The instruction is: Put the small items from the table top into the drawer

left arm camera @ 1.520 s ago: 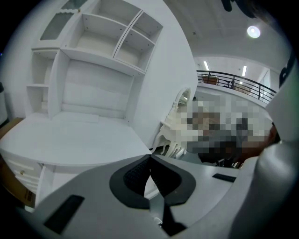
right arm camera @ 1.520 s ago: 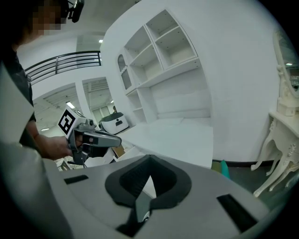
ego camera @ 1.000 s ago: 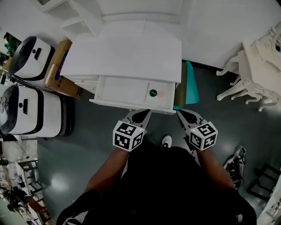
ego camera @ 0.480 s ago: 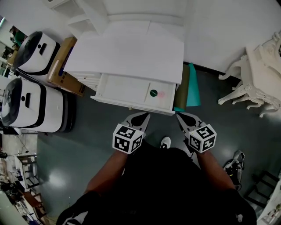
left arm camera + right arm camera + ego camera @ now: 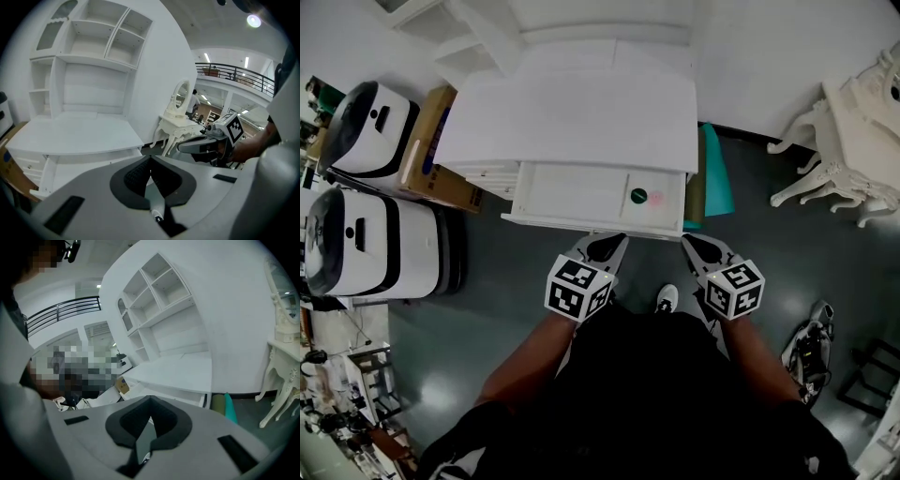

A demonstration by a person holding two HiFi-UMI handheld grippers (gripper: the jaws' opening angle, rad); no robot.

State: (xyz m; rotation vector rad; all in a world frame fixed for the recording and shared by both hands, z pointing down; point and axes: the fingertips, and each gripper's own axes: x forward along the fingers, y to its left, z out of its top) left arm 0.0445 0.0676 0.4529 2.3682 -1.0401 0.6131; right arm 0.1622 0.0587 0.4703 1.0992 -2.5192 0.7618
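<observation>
Head view: my left gripper (image 5: 606, 244) and right gripper (image 5: 695, 246) sit side by side just in front of the open drawer (image 5: 567, 192) of a white desk. Each carries a cube with black-and-white square markers. The only other print is blue marking on the cardboard box (image 5: 425, 142) left of the desk, too small for me to read.

In the left gripper view my jaws are closed, the dark pads meeting at the tip with nothing between them. The right gripper view shows the same: jaws together and empty.

The small items lie in the right end of the drawer: a round dark-green piece (image 5: 638, 195) and, just beside it on the right, a pale pink piece (image 5: 657, 198). The white worktop (image 5: 581, 117) lies above the drawer. A teal roll (image 5: 713, 178) leans at the desk's right side.
</observation>
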